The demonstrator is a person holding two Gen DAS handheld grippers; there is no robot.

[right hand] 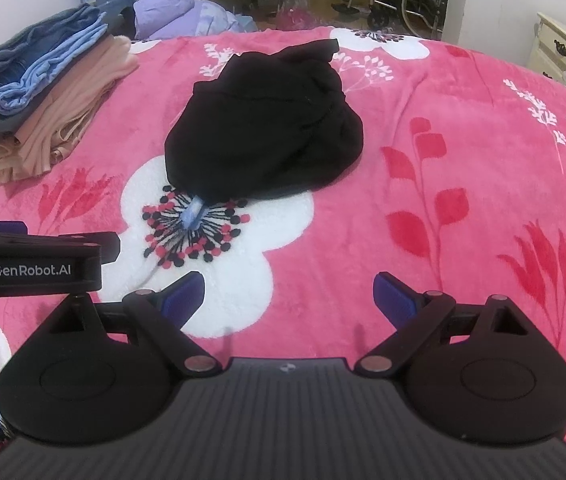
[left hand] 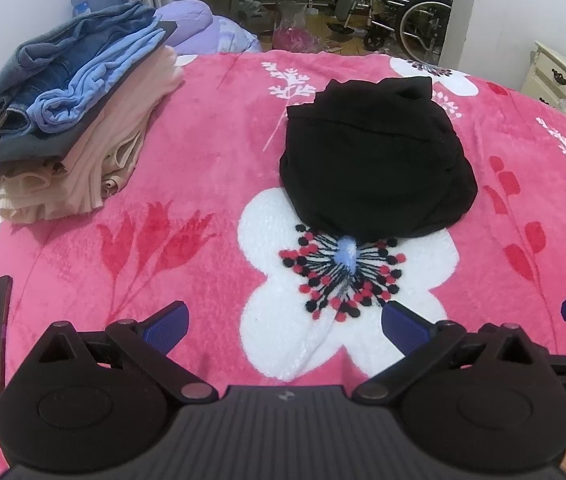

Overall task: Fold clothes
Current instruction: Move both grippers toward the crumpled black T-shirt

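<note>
Left gripper (left hand: 285, 322) wide, empty | right gripper (right hand: 289, 294) wide, empty | black garment (left hand: 375, 164) ahead | folded stack (left hand: 71, 112) left

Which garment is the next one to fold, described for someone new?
On the pink flowered blanket, find the big white flower. The black garment lies crumpled across its top edge. Unlike the folded stack at the far left, it is loose, alone and all black.

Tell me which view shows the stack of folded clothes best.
The left wrist view: the stack of folded clothes appears larger, its layers distinct. The right wrist view shows it smaller, near the frame's left edge.
</note>
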